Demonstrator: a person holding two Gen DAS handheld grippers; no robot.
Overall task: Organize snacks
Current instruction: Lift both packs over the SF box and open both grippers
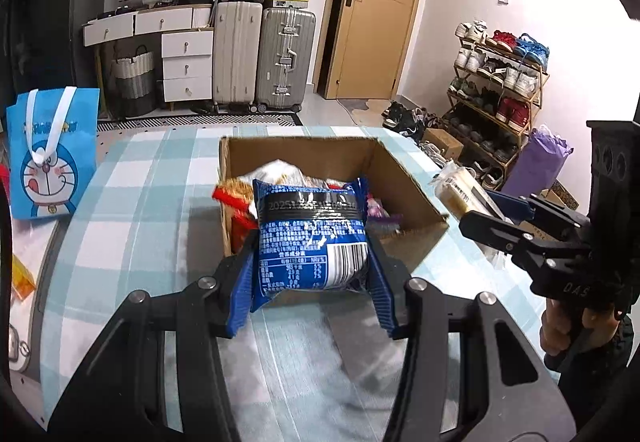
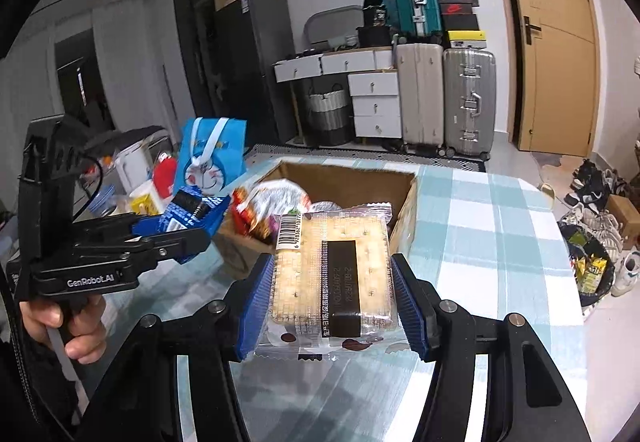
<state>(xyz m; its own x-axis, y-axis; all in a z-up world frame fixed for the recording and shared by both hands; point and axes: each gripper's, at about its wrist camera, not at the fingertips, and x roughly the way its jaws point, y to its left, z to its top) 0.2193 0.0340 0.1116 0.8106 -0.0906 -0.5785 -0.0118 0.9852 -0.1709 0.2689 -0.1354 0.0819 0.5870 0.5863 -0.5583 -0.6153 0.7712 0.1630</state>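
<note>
My left gripper (image 1: 310, 274) is shut on a blue snack packet (image 1: 310, 238), back side up with a barcode, held above the table just in front of the cardboard box (image 1: 404, 177). Several other snacks lie in that box. My right gripper (image 2: 332, 290) is shut on a clear packet of pale crackers (image 2: 332, 270) with a dark label, also raised in front of the box (image 2: 404, 201). In the left wrist view the right gripper (image 1: 500, 209) shows at the right with its cracker packet (image 1: 460, 189). In the right wrist view the left gripper (image 2: 200, 222) shows at the left with the blue packet (image 2: 188, 209).
The table has a light blue checked cloth (image 1: 132, 201). A blue cartoon gift bag (image 1: 52, 157) stands at its left end, with bottles and packets (image 2: 148, 185) beside it. Suitcases (image 1: 260, 57), a white drawer unit and a shoe rack (image 1: 496, 97) stand beyond the table.
</note>
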